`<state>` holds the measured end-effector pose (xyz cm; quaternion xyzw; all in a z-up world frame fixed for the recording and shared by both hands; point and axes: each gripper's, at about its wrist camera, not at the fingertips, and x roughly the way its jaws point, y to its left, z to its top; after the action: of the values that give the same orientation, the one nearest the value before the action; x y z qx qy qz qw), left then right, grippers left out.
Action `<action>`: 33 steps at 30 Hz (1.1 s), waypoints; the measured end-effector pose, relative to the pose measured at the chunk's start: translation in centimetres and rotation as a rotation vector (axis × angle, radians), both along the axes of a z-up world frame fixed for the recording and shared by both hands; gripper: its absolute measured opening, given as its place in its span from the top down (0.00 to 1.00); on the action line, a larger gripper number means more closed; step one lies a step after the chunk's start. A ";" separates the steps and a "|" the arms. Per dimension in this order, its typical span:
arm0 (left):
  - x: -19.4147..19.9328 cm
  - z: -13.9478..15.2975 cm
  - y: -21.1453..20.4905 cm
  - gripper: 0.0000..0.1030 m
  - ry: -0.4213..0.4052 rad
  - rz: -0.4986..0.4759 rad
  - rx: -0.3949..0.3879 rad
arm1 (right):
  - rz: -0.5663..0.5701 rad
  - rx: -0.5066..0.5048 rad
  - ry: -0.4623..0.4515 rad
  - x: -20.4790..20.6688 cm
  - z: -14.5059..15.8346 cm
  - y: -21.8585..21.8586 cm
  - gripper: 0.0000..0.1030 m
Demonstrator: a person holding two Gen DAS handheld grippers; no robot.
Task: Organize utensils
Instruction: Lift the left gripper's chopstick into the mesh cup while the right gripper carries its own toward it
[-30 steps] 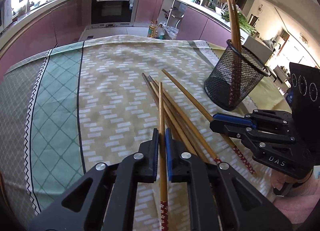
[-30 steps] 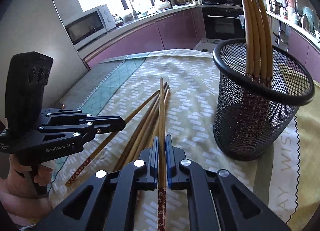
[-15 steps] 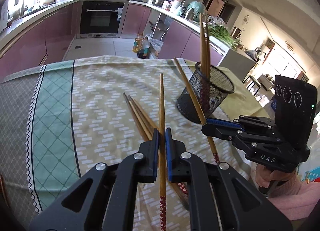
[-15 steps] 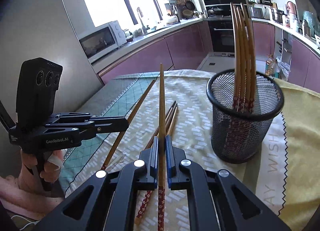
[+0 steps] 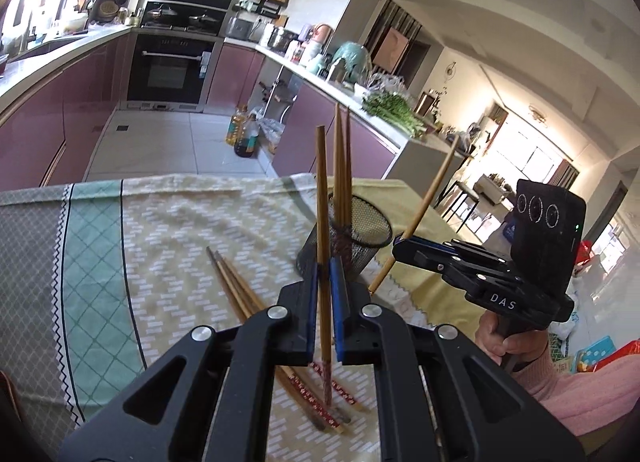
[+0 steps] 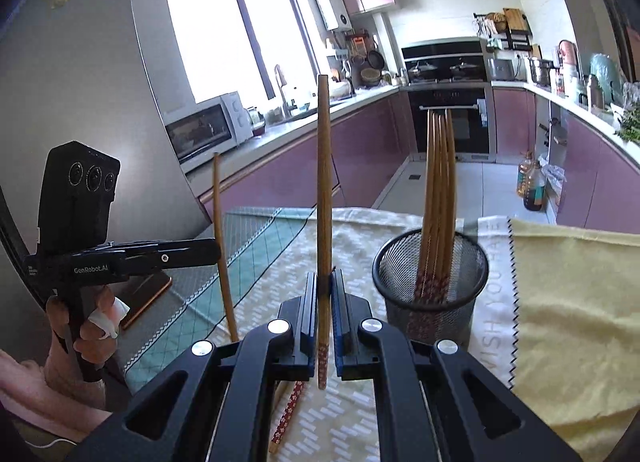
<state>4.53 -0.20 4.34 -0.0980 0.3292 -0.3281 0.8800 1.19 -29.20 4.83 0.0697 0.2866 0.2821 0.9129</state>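
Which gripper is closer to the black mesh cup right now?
Right, as far as the views show. The right gripper sits just beside the mesh cup, which fills its view. The left gripper is farther back over the loose chopsticks.

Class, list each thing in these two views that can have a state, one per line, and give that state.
Left gripper: shut on a chopstick, lifted off the table.
Right gripper: shut on a chopstick, lifted off the table.
Mesh holder: upright, several chopsticks standing in it.
Loose chopsticks: lying flat on the tablecloth.
Oven: door closed.
Microwave: door closed.
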 end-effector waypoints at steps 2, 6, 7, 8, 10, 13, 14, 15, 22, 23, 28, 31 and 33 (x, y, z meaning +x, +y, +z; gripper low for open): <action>0.1 0.9 -0.1 0.93 -0.019 0.004 -0.019 | -0.004 0.003 -0.017 0.1 0.5 -0.5 0.94; 0.9 2.4 -0.3 0.94 -0.037 0.002 -0.069 | -0.020 0.001 -0.053 0.1 1.6 -1.0 0.94; 1.1 2.8 -0.4 0.98 -0.040 0.006 -0.082 | -0.022 0.004 -0.059 0.2 1.9 -1.2 0.94; 1.4 3.3 -0.6 0.99 -0.045 0.009 -0.093 | -0.025 0.006 -0.067 0.3 2.2 -1.4 0.94; 2.0 4.1 -0.8 0.99 -0.054 0.012 -0.111 | -0.035 0.001 -0.083 0.4 2.8 -1.7 0.94; 2.7 5.2 -1.5 0.99 -0.067 -0.002 -0.132 | -0.040 0.012 -0.093 0.8 3.5 -2.2 0.94; 2.9 5.4 -1.8 0.99 -0.070 -0.005 -0.130 | -0.044 0.011 -0.095 0.9 3.5 -2.3 0.94; 3.1 5.5 -2.1 0.99 -0.068 -0.010 -0.128 | -0.045 0.009 -0.098 1.0 3.5 -2.4 0.94; 3.9 2.8 -2.8 0.99 -0.006 -0.010 -0.046 | -0.043 0.014 -0.067 1.3 2.5 -2.7 0.94; 4.1 2.1 -2.6 0.98 0.011 -0.002 -0.033 | -0.046 0.017 -0.064 1.3 2.5 -2.8 0.94; 5.2 -1.5 -1.8 0.97 0.087 0.035 0.020 | -0.071 0.027 -0.089 1.3 3.3 -3.4 0.94; 5.8 -3.2 -1.4 0.97 0.120 0.056 0.038 | -0.091 0.026 -0.125 1.3 4.4 -3.8 0.94; 6.2 -4.2 -1.1 0.97 0.133 0.069 0.044 | -0.102 0.031 -0.148 1.3 5.0 -4.1 0.94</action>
<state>10.75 -1.28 0.14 -0.1117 0.3905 -0.2832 0.8688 2.53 -33.31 9.88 0.0776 0.2102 0.2439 0.9436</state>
